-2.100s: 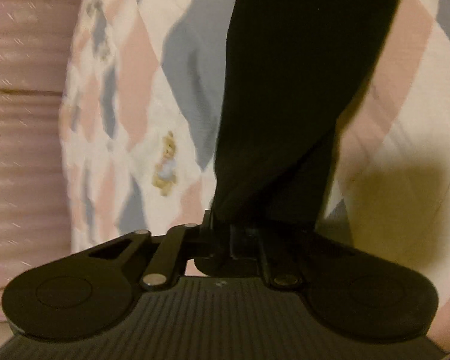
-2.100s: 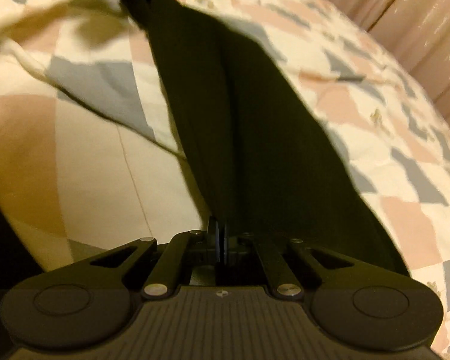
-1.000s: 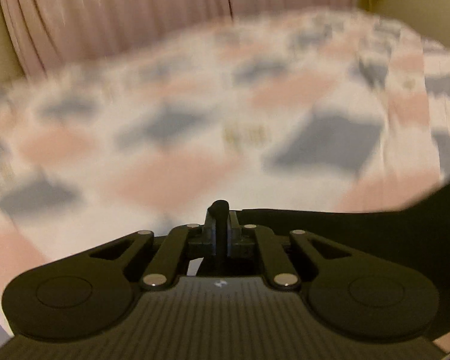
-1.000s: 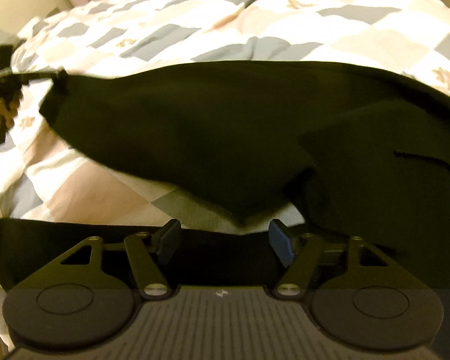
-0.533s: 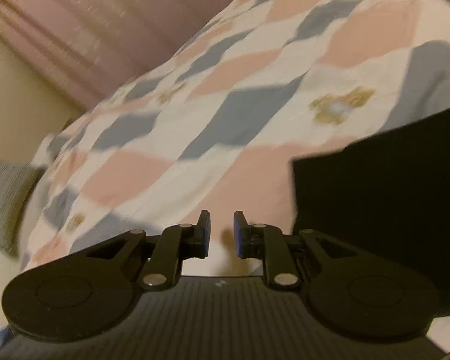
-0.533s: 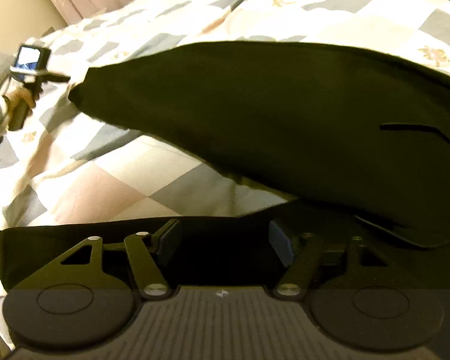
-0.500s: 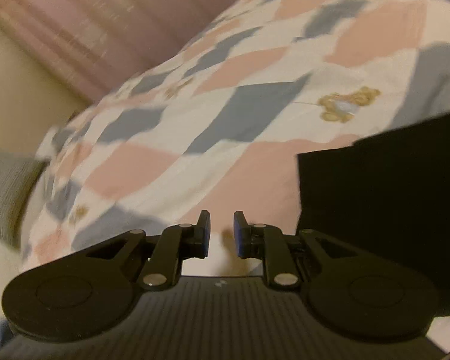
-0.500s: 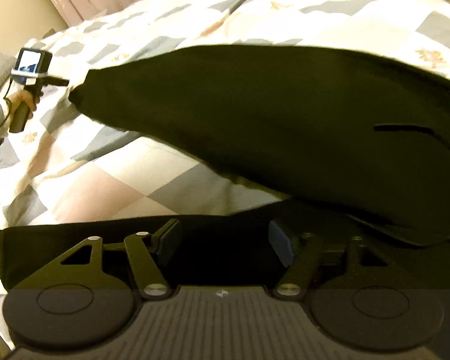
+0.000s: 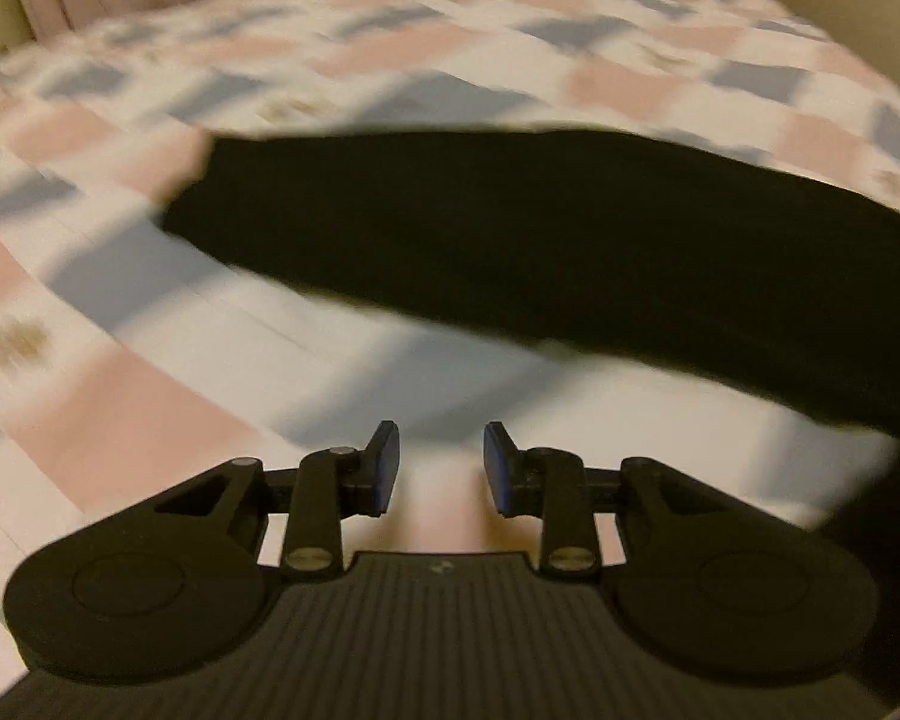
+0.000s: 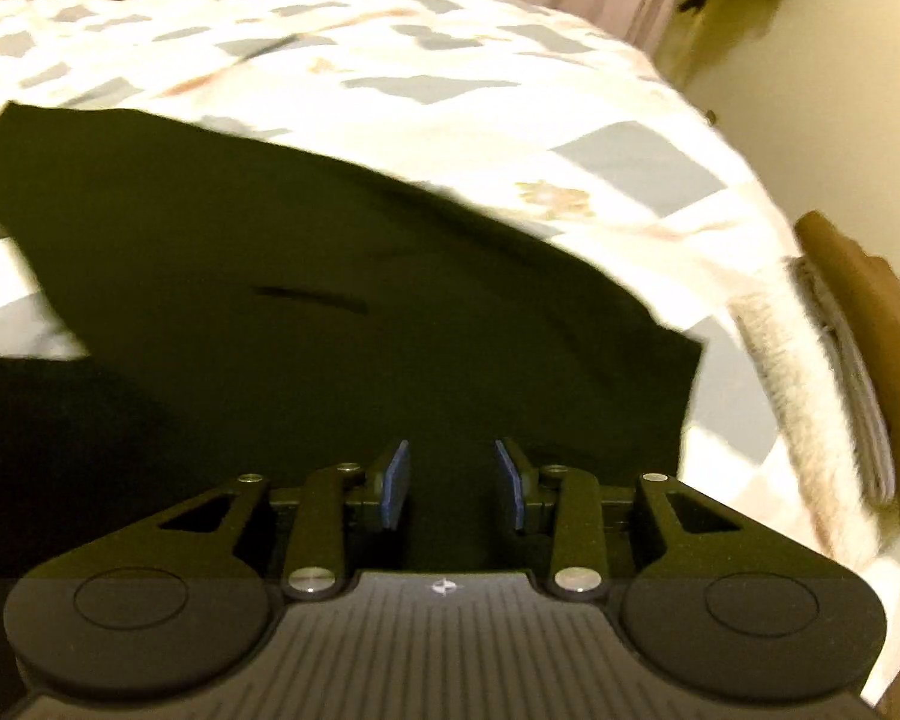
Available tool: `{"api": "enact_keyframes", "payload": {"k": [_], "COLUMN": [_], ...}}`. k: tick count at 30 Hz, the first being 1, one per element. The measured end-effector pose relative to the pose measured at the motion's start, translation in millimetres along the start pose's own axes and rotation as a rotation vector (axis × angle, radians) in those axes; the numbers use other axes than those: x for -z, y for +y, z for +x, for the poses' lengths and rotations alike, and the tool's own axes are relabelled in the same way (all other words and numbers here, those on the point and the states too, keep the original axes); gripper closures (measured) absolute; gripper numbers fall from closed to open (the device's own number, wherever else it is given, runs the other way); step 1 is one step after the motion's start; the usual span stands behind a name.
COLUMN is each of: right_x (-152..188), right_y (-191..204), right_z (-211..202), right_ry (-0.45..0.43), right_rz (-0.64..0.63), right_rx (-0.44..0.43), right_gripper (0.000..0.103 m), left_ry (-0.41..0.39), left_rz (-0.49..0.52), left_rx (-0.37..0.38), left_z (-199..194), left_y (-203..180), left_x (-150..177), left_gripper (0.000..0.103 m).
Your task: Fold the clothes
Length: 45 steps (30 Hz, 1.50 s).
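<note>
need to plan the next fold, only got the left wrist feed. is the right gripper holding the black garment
Observer: No. The right gripper is open, its jaws apart over the black garment with nothing between them.
Operator: anything on that side of the bed i can't see
Observer: Yes, a pile of folded fabric lies at the right edge of the quilt, beside the garment's corner.
Operator: any detail on the cloth itself
Observer: A thin slit-like line shows on the garment's top layer; what it is, I cannot tell.
</note>
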State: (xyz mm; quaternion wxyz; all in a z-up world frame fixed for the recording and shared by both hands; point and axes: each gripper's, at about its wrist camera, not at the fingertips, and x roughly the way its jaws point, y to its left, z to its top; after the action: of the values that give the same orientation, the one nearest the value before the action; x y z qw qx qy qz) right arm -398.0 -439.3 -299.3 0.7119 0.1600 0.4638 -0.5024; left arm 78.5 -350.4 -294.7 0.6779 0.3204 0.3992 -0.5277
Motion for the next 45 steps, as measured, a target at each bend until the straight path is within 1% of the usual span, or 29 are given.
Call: {"api": "enact_keyframes", "payload": {"k": [1, 4, 5, 6, 7, 9, 12, 13, 14, 15, 16, 17, 18, 19, 20, 22, 23, 25, 26, 27, 29, 30, 31, 32, 34, 37, 40, 43, 45], "right_x": [-1.3, 10.1, 14.4, 16.3, 16.8, 19.6, 26.7, 30.1, 34.2, 39.4, 44.6, 48.8, 52.4, 56.0, 58.6, 60.8, 61.2, 62.3, 64.3, 66.0, 68.1, 69.1, 69.5, 70.3, 72.5, 79.5, 82.2, 86.2, 87.7], "right_y": [-3.9, 3.1, 4.5, 3.4, 5.4, 19.1, 56.5, 69.2, 80.3, 91.5, 100.7, 105.0, 105.2, 105.4, 103.0, 88.7, 80.7, 66.2, 59.1, 52.4, 40.1, 37.7, 38.9, 42.2, 50.0, 58.5, 67.9, 72.1, 74.8], "right_z": [12.5, 43.5, 48.7, 43.6, 30.1, -4.3, -50.7, -57.4, -59.8, -59.6, -59.2, -61.0, -65.6, -70.2, -72.4, -66.0, -53.3, -25.9, -24.4, -27.6, -53.6, -63.9, -72.3, -77.9, -87.5, -122.2, -151.6, -175.9, -188.0], "right_ry": [0.021, 0.06, 0.06, 0.041, 0.002, -0.096, -0.173, -0.167, -0.146, -0.118, -0.097, -0.102, -0.128, -0.153, -0.17, -0.161, -0.111, 0.024, 0.066, 0.083, 0.027, 0.017, 0.027, 0.054, 0.108, 0.099, 0.104, 0.099, 0.093], "right_rz": [-0.039, -0.179, -0.199, -0.163, -0.121, -0.09, -0.08, -0.079, -0.079, -0.081, -0.086, -0.09, -0.091, -0.092, -0.088, -0.068, -0.076, -0.092, -0.065, -0.03, 0.065, 0.1, 0.132, 0.156, 0.193, 0.236, 0.257, 0.286, 0.331], "right_rx": [0.0, -0.007, -0.024, -0.063, -0.1, -0.163, -0.306, -0.342, -0.374, -0.399, -0.395, -0.376, -0.363, -0.349, -0.338, -0.317, -0.293, -0.252, -0.266, -0.287, -0.361, -0.381, -0.393, -0.399, -0.408, -0.458, -0.458, -0.429, -0.397], "right_gripper": [0.06, 0.06, 0.08, 0.099, 0.103, 0.103, 0.103, 0.101, 0.091, 0.083, 0.059, 0.039, 0.038, 0.043, 0.044, 0.045, 0.046, 0.047, 0.054, 0.055, 0.055, 0.055, 0.051, 0.051, 0.051, 0.051, 0.051, 0.051, 0.051], "left_ry": [0.014, 0.048, 0.06, 0.069, 0.073, 0.068, 0.072, 0.082, 0.089, 0.093, 0.096, 0.098, 0.098, 0.094, 0.088, 0.084, 0.086, 0.094, 0.103, 0.114, 0.13, 0.138, 0.146, 0.155, 0.163, 0.159, 0.144, 0.127, 0.112], "left_rz": [-0.007, -0.014, -0.014, -0.015, -0.016, -0.02, -0.059, -0.082, -0.103, -0.123, -0.137, -0.142, -0.142, -0.144, -0.147, -0.163, -0.176, -0.205, -0.221, -0.236, -0.238, -0.229, -0.214, -0.2, -0.192, -0.183, -0.119, -0.038, 0.013], "left_rx": [0.022, 0.054, 0.058, 0.055, 0.048, 0.027, 0.007, 0.002, -0.003, -0.008, -0.015, -0.025, -0.036, -0.044, -0.05, -0.066, -0.073, -0.086, -0.087, -0.081, -0.065, -0.067, -0.078, -0.089, -0.096, -0.067, -0.062, -0.062, -0.056], "left_z": [-4.1, -14.7, -17.3, -21.0, -25.7, -36.4, -46.4, -47.6, -48.4, -48.8, -49.5, -50.4, -52.1, -54.9, -58.0, -63.2, -65.2, -69.5, -72.3, -76.4, -89.1, -95.2, -100.6, -106.1, -118.4, -139.8, -161.5, -181.5, -195.7], "left_y": [-12.9, -46.1, -53.7, -60.7, -66.3, -72.5, -70.8, -70.3, -70.8, -71.4, -72.6, -74.0, -75.0, -75.1, -74.5, -71.8, -70.3, -67.7, -67.4, -67.8, -72.6, -76.5, -81.2, -86.2, -94.1, -102.8, -113.3, -122.0, -125.0], "left_x": [9.3, 34.2, 40.7, 46.9, 53.0, 63.7, 73.4, 76.8, 80.3, 83.8, 87.1, 89.8, 92.5, 95.5, 98.4, 104.8, 108.2, 115.1, 118.3, 120.7, 123.4, 124.0, 124.0, 123.7, 121.1, 113.6, 105.3, 101.5, 103.5], "left_gripper": [0.075, 0.075, 0.075, 0.075, 0.075, 0.074, 0.072, 0.072, 0.072, 0.072, 0.072, 0.072, 0.072, 0.072, 0.071, 0.07, 0.07, 0.07, 0.07, 0.07, 0.07, 0.067, 0.065, 0.063, 0.063, 0.06, 0.058, 0.057, 0.055]}}
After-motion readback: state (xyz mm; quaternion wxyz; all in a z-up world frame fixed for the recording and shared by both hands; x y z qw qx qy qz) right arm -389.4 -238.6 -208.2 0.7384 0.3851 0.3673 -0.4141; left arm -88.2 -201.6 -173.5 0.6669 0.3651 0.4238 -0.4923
